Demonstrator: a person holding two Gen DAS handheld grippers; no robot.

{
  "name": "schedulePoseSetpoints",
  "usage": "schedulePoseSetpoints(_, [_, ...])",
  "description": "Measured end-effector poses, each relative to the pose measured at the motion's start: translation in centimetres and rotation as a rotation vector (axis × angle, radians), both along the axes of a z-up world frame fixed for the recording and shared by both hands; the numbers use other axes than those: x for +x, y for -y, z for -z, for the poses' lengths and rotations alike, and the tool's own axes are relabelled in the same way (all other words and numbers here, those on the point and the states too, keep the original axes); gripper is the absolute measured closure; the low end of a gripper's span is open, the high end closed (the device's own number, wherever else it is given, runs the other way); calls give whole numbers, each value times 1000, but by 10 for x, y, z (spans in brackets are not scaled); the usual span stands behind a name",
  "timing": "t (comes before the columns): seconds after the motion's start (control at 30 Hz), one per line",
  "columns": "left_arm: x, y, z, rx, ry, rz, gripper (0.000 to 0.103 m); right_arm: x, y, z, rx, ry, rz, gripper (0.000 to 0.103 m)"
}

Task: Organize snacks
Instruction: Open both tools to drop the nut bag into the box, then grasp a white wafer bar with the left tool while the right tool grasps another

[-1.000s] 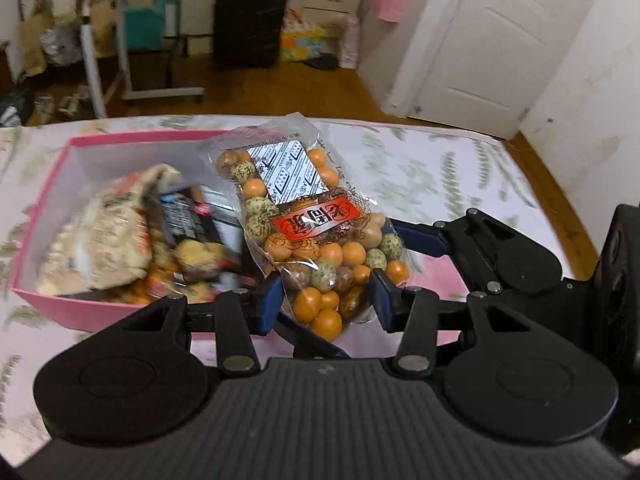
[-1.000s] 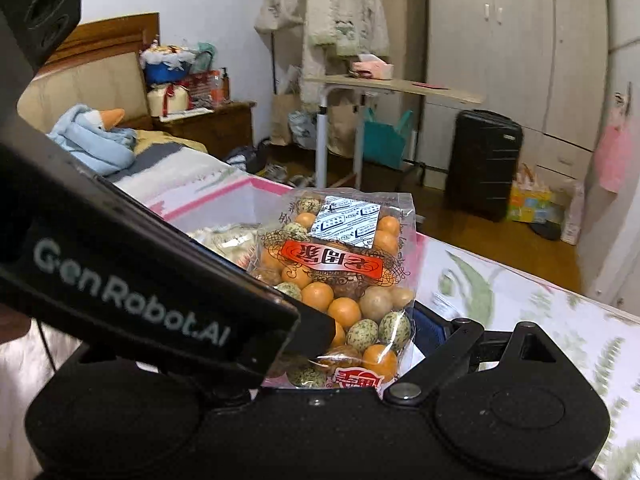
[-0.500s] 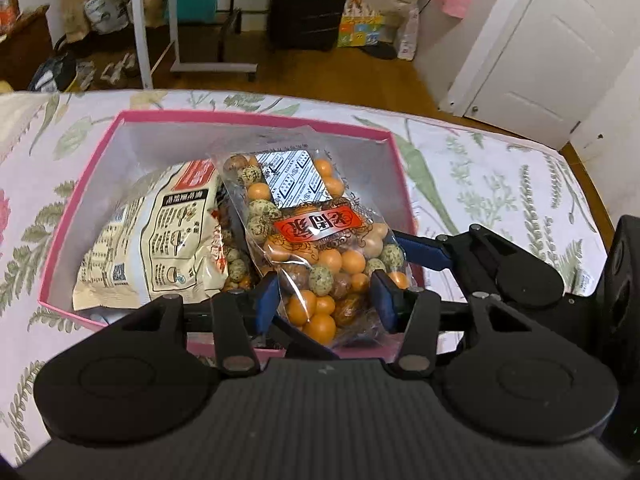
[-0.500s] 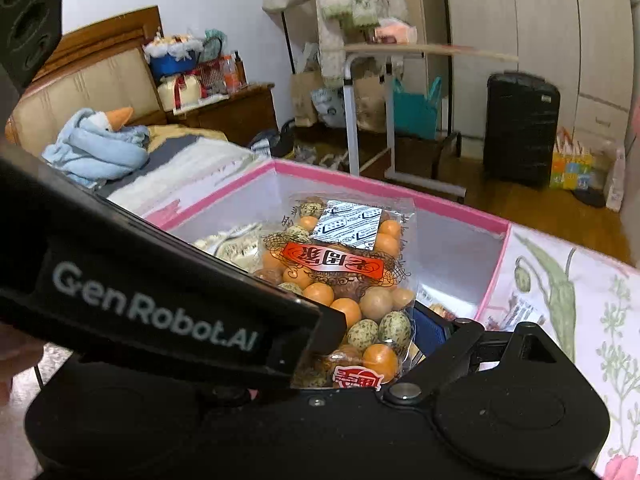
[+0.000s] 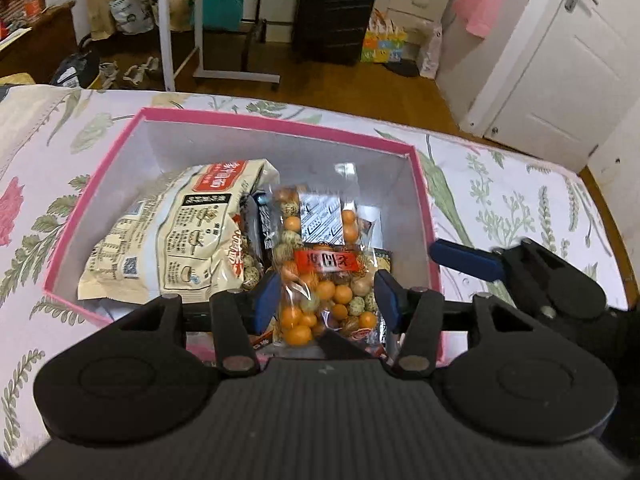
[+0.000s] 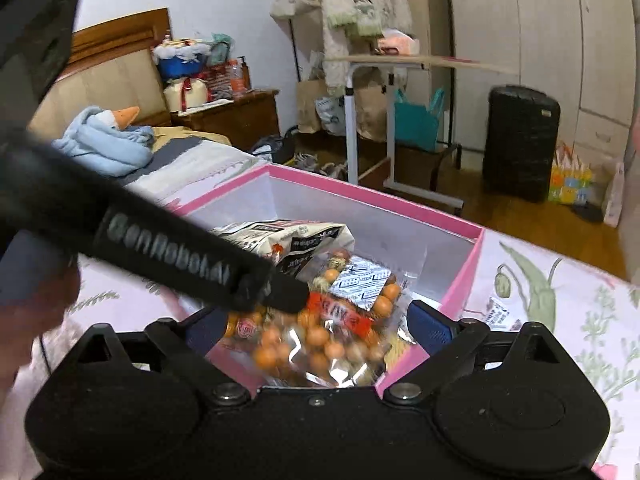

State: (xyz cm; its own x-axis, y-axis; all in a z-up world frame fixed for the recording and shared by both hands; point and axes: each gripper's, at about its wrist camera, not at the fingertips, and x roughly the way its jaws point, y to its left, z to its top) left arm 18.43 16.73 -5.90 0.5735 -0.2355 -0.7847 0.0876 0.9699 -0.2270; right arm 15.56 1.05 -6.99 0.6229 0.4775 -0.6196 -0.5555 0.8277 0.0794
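Blue rubber pads on the left gripper (image 5: 326, 296) flank a crinkly clear bag of coated nuts (image 5: 324, 280); its jaws are opening and no longer seem to press it. The right gripper (image 6: 316, 328) stands spread, the bag lying loose between its fingers. The release step looks nearly done: next, both grippers should back straight out without snagging the film. The bag rests inside the stiff pink box (image 5: 256, 120), beside a puffy cream snack packet (image 5: 176, 232), on floral bedding (image 5: 520, 184).

The clear bag of coated nuts (image 5: 326, 276), earlier raised above the pink box (image 5: 256, 120), now lies lower inside it as my left gripper (image 5: 326, 300) jaws are opening around it.
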Motion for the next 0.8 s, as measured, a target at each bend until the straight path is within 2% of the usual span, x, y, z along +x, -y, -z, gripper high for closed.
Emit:
schedulePoseSetpoints(0.17, [-16,-1,-14,-11,20,-3,52,-25,28,-12,2,20,10,5])
schedulePoseSetpoints(0.37, [-38,19,-28,-1,39,40,54,-51,88,-26,36,9,141,5])
schedulePoseSetpoints(0.6, [-64,71,-41,20,100,106,56,-73,169,-31,57,-15,331,5])
schedulePoseSetpoints(0.8, [-74,132,-32,81,134,152,56,-87,232,-12,100,-46,525,6])
